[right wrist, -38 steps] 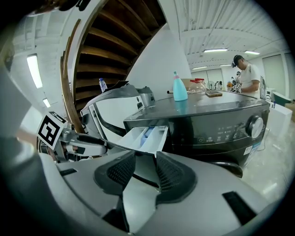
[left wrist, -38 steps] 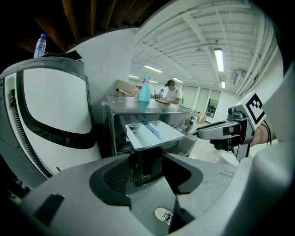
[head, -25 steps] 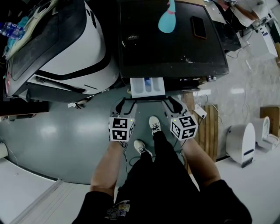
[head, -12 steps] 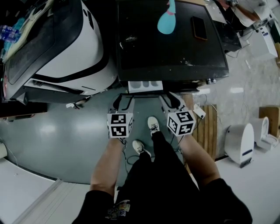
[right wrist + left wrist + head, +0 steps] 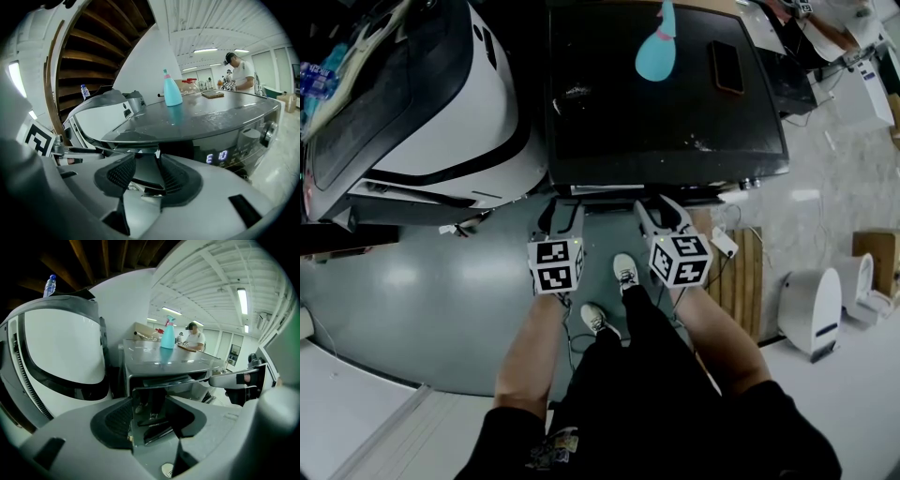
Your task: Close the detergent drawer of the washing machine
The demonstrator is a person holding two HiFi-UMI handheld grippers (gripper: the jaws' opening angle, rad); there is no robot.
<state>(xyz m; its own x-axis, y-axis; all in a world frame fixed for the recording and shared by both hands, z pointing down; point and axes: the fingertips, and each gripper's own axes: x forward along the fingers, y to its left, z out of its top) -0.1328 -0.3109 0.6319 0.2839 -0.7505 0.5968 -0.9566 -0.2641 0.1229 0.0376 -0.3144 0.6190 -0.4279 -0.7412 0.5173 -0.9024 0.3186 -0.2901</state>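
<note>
Detergent drawer (image 5: pixel 609 190): pushed in almost flush with the front of the washing machine (image 5: pixel 666 103). Its white compartments, exposed a second ago, are now out of sight. My left gripper (image 5: pixel 564 214) and right gripper (image 5: pixel 659 208) have advanced with it, jaws spread wide and gripping nothing, the drawer's face close before them.

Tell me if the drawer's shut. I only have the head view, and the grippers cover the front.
Observer: Not quite. In the left gripper view the drawer front looks slightly proud of the washer.
Operator: Clamped on it?
Observer: No. The left gripper has its jaws apart, with the drawer front between them.
Operator: Right one?
Observer: The right gripper is open too, facing the drawer front.
</note>
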